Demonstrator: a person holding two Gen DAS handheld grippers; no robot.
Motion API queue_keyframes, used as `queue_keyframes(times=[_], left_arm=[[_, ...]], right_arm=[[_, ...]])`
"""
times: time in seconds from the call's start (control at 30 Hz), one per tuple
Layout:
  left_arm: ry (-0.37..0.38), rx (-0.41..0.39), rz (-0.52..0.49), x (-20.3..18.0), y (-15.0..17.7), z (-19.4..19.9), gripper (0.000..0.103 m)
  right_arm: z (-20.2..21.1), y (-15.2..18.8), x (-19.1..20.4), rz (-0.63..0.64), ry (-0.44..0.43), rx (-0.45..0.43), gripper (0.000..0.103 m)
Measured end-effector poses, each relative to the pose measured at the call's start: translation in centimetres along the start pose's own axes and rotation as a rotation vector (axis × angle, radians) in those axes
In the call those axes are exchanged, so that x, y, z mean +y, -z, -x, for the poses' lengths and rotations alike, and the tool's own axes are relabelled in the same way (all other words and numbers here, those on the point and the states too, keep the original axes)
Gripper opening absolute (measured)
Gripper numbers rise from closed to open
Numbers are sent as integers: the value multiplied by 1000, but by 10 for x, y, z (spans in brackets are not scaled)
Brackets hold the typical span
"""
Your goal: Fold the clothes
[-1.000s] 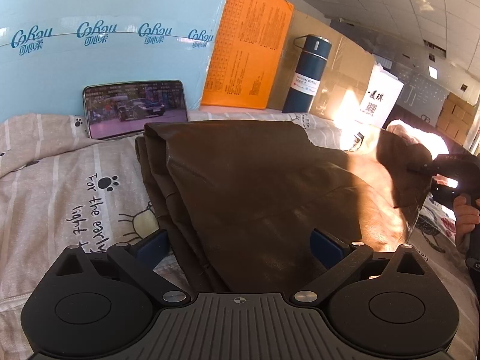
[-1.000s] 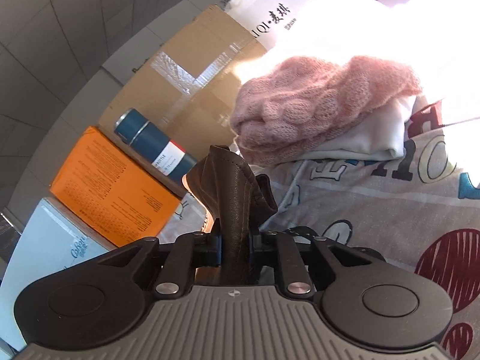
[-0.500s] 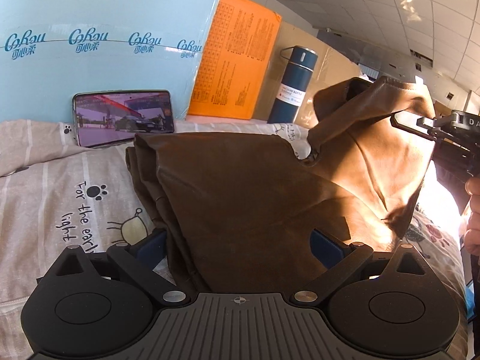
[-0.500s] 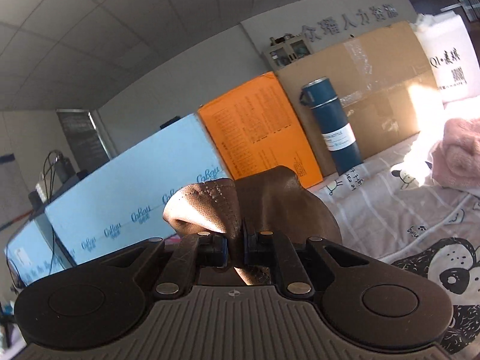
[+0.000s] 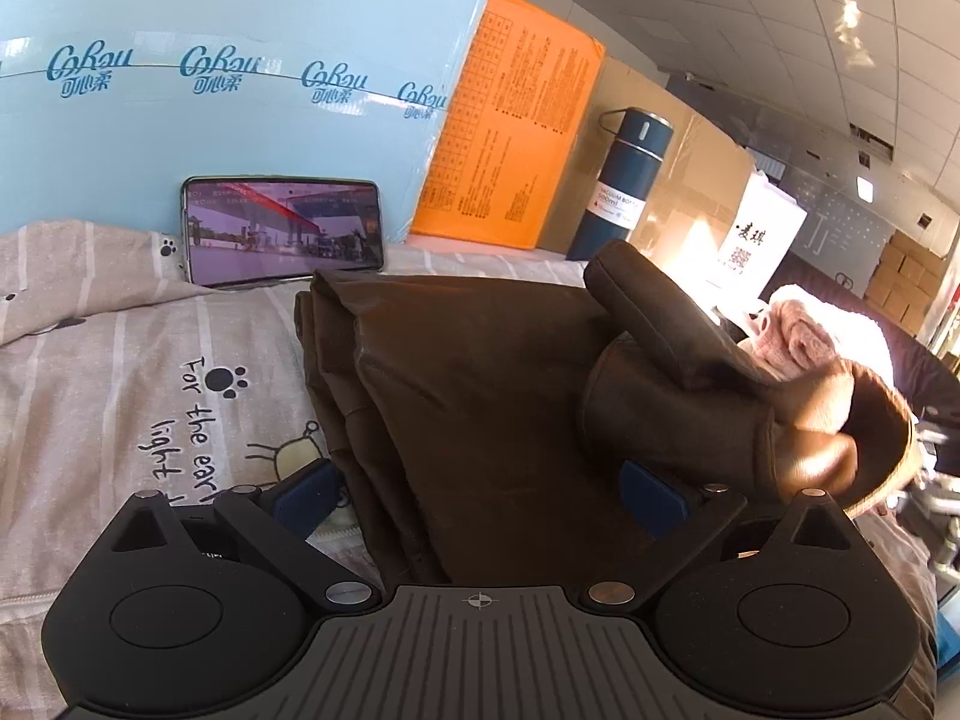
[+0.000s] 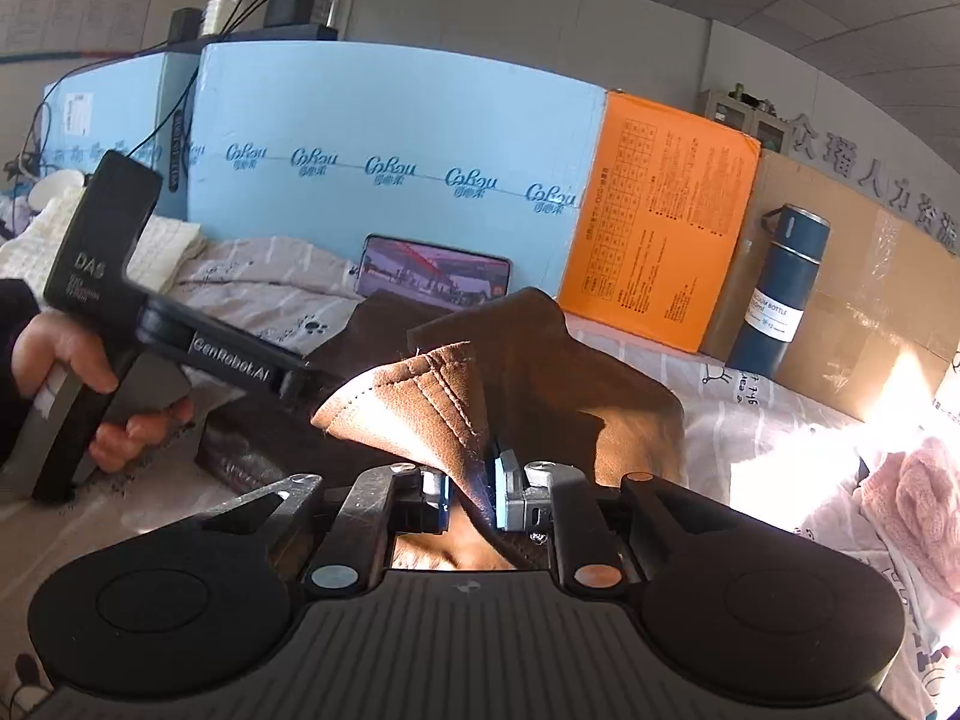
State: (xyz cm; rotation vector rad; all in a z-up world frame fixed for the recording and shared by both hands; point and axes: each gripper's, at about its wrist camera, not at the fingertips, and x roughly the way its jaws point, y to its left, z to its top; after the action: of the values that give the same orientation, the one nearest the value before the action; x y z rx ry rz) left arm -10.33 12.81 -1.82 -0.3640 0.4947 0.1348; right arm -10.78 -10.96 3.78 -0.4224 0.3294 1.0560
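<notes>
The brown garment point(image 5: 480, 396) lies on the bed in front of the phone point(image 5: 282, 231). The right claw point(image 6: 471, 495), its jaws just loosening, seemingly still pinches the stitched edge to carry it over for a fold. The left claw point(image 5: 480, 489) stands released, straddling the garment's near side.

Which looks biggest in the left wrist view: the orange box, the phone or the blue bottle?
As they appear in that view:
1. Orange box, clearly the largest.
2. Phone.
3. Blue bottle.
Phone and bottle look nearly alike, and the phone sits nearer the camera, so their order is unsure.
</notes>
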Motion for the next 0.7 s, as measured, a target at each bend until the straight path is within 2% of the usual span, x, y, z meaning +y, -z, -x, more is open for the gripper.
queue_keyframes(times=[0.07, 0.1, 0.13, 0.27, 0.37, 0.43, 0.53, 0.63, 0.7], left_arm=[[-9, -13, 9, 1, -1, 1, 101], [-14, -23, 17, 2, -1, 2, 101], [-20, -35, 26, 3, -2, 3, 101], [-79, -130, 111, 15, -4, 12, 101], [-142, -184, 222, 31, -7, 18, 101], [-164, -173, 279, 41, -9, 16, 101], [-172, -151, 311, 47, -10, 12, 101], [-168, -147, 311, 47, -9, 11, 101], [-166, -144, 310, 48, -9, 11, 101]], right_arm=[[3, 5, 5, 28, -73, 44, 43], [6, 6, 6, 30, -109, 42, 63], [10, 5, 7, 31, -140, 27, 71], [21, -13, 5, -30, -196, -77, 82], [14, -35, -4, -117, -194, -102, 82], [0, -55, -9, -158, -171, -84, 82], [-40, -86, -19, -241, -124, 20, 82], [-89, -104, -23, -299, -108, 216, 79], [-118, -103, -18, -268, -69, 339, 79]])
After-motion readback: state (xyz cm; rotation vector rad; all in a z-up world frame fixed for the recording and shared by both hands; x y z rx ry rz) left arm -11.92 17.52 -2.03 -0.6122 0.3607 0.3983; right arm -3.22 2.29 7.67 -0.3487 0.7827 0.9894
